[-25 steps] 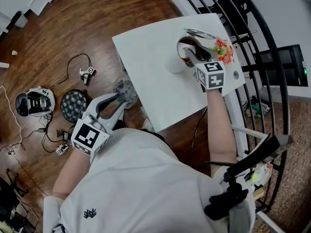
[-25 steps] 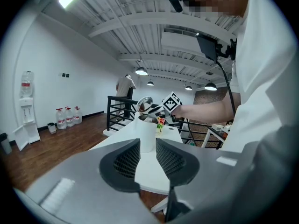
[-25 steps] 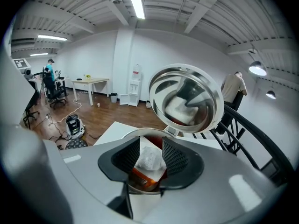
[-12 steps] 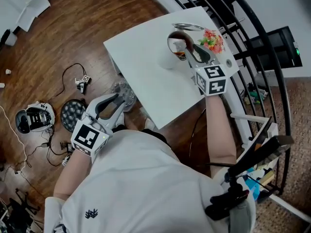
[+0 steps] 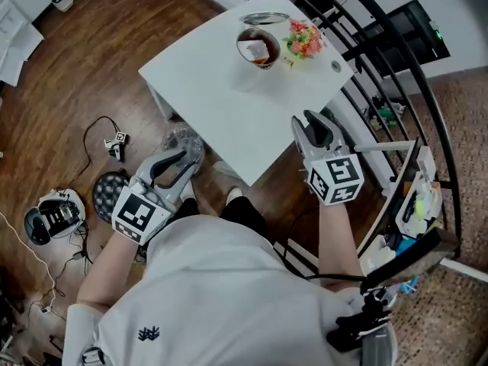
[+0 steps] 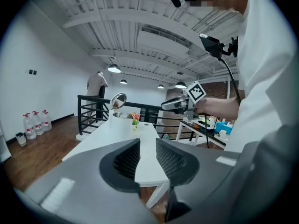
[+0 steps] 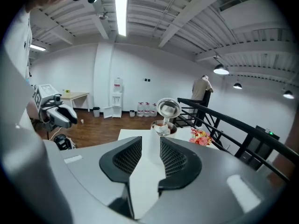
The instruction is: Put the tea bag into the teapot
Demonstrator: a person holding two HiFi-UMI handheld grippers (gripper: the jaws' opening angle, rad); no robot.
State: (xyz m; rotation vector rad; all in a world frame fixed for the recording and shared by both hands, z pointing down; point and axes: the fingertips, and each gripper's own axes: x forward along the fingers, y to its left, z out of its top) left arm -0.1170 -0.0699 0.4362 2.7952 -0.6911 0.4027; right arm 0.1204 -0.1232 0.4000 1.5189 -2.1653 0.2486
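On the far end of the white table (image 5: 221,97) stands the teapot (image 5: 258,46), its shiny lid (image 5: 264,18) tipped open. A white tea bag (image 5: 252,49) lies inside the pot. My right gripper (image 5: 309,122) hovers over the table's near right edge, well back from the pot, and its jaws are closing with nothing between them. In the right gripper view the teapot (image 7: 163,127) sits ahead, beyond the gap of the right gripper (image 7: 150,155). My left gripper (image 5: 191,146) hangs off the table's near left side, over the floor. It stands open and empty (image 6: 147,155).
A small bunch of flowers (image 5: 303,38) stands right of the pot. A black railing (image 5: 358,67) runs along the table's far right side. Cables, a round black object (image 5: 110,189) and a white device (image 5: 53,216) lie on the wood floor. A person (image 6: 97,85) stands far off.
My right gripper has drawn back from the teapot's mouth to the table's near edge, leaving the tea bag in the pot. The left gripper stays roughly where it was.
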